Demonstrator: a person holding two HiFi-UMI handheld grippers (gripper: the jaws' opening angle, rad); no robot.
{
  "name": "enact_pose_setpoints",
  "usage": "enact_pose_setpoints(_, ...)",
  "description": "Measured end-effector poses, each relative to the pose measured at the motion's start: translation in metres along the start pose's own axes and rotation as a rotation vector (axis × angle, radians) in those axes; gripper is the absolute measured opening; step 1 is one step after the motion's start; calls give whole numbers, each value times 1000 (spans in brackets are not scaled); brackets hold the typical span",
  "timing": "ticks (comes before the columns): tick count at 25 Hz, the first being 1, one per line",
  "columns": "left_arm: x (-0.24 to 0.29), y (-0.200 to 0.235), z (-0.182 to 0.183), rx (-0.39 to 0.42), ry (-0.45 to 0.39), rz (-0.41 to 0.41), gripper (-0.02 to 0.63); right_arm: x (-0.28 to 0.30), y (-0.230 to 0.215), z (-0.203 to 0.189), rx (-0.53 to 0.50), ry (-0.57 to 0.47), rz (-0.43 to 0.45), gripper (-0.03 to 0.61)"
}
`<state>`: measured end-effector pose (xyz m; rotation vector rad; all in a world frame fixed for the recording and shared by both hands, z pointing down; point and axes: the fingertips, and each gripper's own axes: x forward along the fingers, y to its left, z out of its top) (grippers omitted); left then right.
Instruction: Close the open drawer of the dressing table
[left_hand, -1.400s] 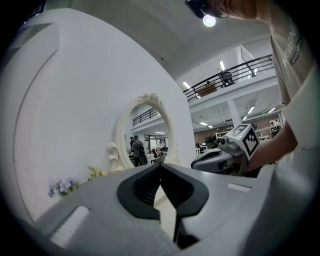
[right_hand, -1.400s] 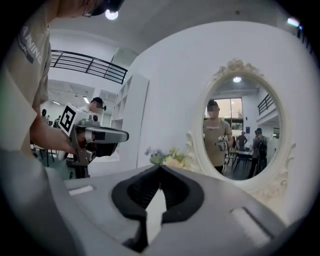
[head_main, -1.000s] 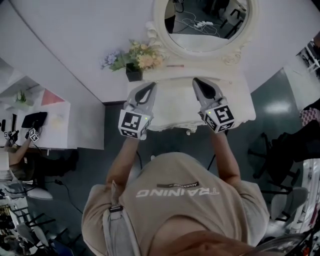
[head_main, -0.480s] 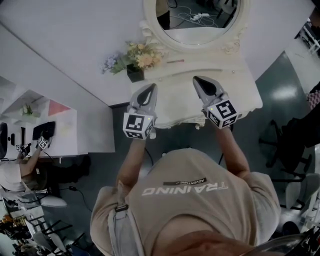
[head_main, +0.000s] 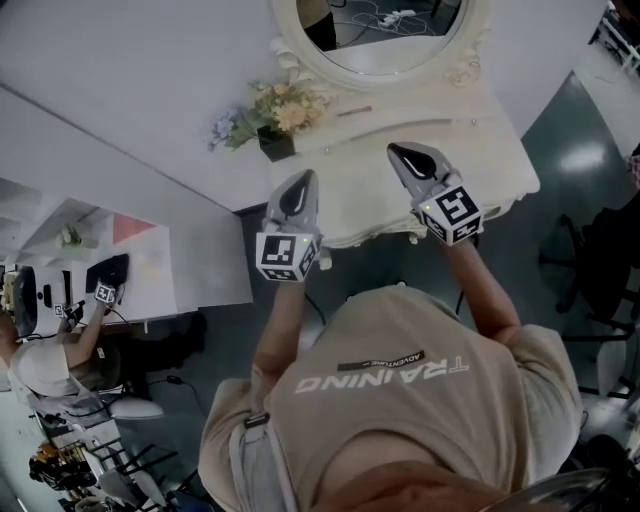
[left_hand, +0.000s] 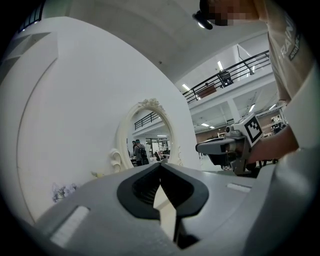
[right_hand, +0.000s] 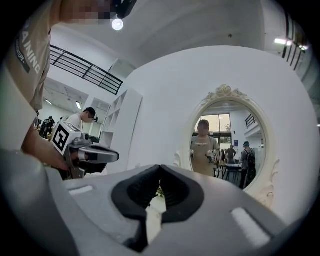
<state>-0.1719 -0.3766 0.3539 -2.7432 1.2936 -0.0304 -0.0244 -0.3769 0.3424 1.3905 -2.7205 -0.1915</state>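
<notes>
Cream-white dressing table (head_main: 490, 150) stands against the white wall (head_main: 150, 60), directly ahead of the person, whose beige shirt (head_main: 400, 420) fills the lower part of the head view. From that steep angle only the table's top and scalloped front edge show, and its drawer cannot be made out, so it cannot be told whether the drawer is open or closed. An oval mirror (head_main: 375, 30) in an ornate pale frame rises at the back of the table, and a bunch of flowers (head_main: 275, 108) in a dark pot (head_main: 277, 146) sits at the back left corner. The left tongs (head_main: 305, 177) hang over the left part of the table near its front edge, and the right tongs (head_main: 396, 150) hang over the middle, well apart from the left. In the left gripper view the left tongs (left_hand: 160, 164) are pressed together at the tips with nothing between them. The right gripper view shows the right tongs (right_hand: 160, 166) likewise together and empty, pointing toward the mirror (right_hand: 227, 145). Another seated person (head_main: 45, 355) works at a white desk (head_main: 140, 270) to the left.
</notes>
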Motion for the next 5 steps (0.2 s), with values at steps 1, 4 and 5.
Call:
enact_pose_setpoints(1, 1, 1, -1, 0, -1, 2, 6, 0, -2, -2, -1, 4, 0, 5)
enact_pose_setpoints(4, 7, 1, -1, 1, -7, 0, 6, 3, -9, -7, -3, 12, -2, 5)
enact_pose_setpoints(5, 9, 1, -1, 2, -9, -3, 6, 4, -10, -9, -4, 14, -2, 5)
